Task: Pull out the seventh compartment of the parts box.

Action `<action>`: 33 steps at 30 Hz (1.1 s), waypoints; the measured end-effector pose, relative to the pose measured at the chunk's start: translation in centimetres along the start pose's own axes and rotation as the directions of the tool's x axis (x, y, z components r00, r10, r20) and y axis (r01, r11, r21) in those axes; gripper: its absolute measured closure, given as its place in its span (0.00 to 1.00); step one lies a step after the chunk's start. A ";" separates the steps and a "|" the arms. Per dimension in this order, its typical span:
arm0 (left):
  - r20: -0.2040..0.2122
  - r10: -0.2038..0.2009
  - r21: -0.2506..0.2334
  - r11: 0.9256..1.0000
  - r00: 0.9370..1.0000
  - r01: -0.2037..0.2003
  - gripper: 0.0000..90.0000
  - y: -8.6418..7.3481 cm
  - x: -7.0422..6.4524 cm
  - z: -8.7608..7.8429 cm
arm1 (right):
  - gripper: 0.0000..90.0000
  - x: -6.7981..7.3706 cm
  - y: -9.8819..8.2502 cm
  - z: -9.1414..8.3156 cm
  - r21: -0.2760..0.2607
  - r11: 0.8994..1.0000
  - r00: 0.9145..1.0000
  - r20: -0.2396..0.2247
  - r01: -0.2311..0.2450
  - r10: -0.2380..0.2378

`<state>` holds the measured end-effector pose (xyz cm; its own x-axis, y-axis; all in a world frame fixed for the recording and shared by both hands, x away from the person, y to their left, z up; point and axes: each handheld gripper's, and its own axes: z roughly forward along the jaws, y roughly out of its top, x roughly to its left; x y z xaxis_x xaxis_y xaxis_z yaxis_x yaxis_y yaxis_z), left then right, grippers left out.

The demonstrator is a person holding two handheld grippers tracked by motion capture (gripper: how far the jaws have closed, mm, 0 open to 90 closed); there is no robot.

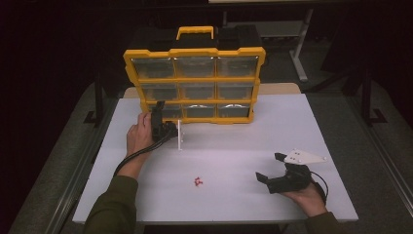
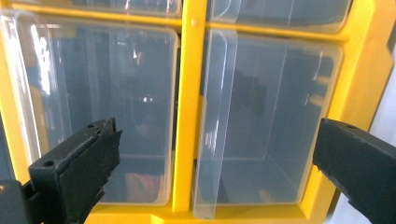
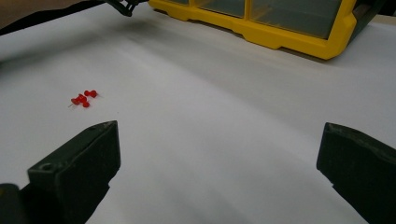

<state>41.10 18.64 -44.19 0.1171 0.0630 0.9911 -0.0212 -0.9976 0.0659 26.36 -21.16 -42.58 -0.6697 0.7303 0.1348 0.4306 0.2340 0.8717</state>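
White matte table [image 1: 292, 126]. Yellow plastic organizer [image 1: 195, 78] stands upright at 12 o'clock, nine clear glossy bins. Left gripper [image 1: 163, 127], jaws spread, faces its bottom-left bin; thin clear door [image 1: 180, 135] swung open beside it. Right gripper [image 1: 272, 170] at 4 o'clock, jaws wide, empty. Red pushpins [image 1: 197, 182] clustered at 6 o'clock.

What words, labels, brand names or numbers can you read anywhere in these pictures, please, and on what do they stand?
None can be read.
The yellow organizer case shows no legible brand or label on its frame, its handle or its clear compartment doors.
The open clear door, the red push pins, the white table, the left gripper and the right gripper bear no writing that shows.
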 end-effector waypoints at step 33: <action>-0.087 0.044 -0.001 0.999 0.995 -0.044 0.37 -1.6 -0.7 0.6 | 0.00 -0.1 0.0 0.0 0.001 1.000 1.000 0.002 -0.001 0.001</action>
<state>41.64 20.18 -45.08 0.0291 0.0213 0.9994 -0.0270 -0.9994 0.0220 26.41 -21.19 -42.62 -0.6680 0.7319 0.1349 0.4320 0.2337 0.8711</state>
